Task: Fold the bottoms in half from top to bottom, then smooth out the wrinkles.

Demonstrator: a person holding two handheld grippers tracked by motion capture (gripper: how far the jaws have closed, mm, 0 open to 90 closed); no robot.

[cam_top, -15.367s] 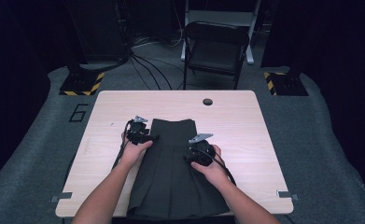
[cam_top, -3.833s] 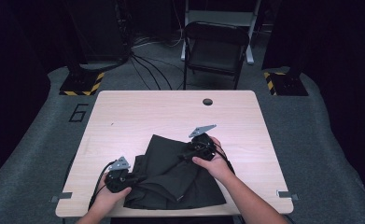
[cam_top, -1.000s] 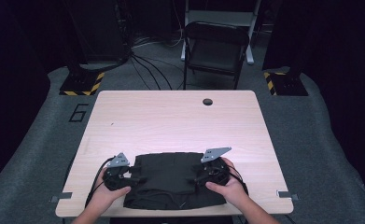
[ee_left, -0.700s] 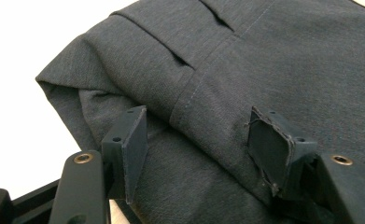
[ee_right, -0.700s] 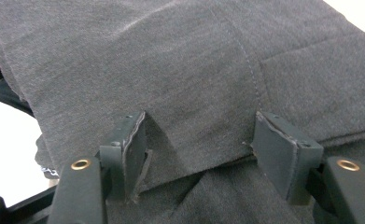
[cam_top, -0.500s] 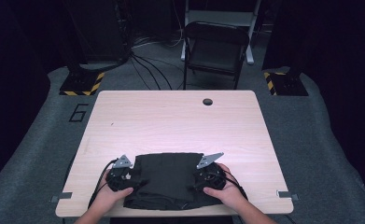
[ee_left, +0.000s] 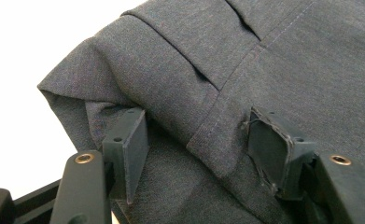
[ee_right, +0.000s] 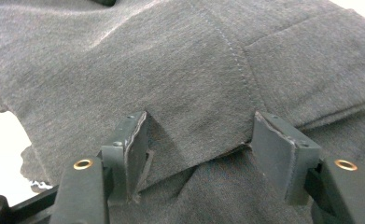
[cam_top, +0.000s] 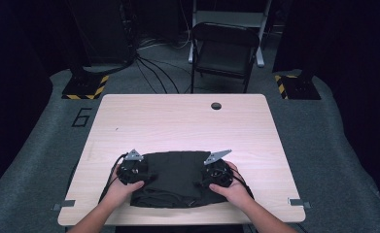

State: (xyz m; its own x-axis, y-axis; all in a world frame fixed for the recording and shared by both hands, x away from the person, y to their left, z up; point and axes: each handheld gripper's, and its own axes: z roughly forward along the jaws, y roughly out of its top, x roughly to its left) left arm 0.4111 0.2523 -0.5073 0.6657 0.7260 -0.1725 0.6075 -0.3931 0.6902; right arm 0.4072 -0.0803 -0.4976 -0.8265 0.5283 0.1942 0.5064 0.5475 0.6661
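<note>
High view: hands hide tool tips over folded garment (cam_top: 175, 177).

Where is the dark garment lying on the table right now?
In the high view the folded dark garment lies at the table's near edge, between the left gripper and right gripper.

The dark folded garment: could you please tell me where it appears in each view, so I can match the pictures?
High view: the dark folded garment lies at the table's near edge, between the two hands.
Left gripper view: it covers most of the frame, its folded corner at left.
Right gripper view: it spans the frame, a fold edge between the jaws.
Shared landmark: the stitched seam.
</note>
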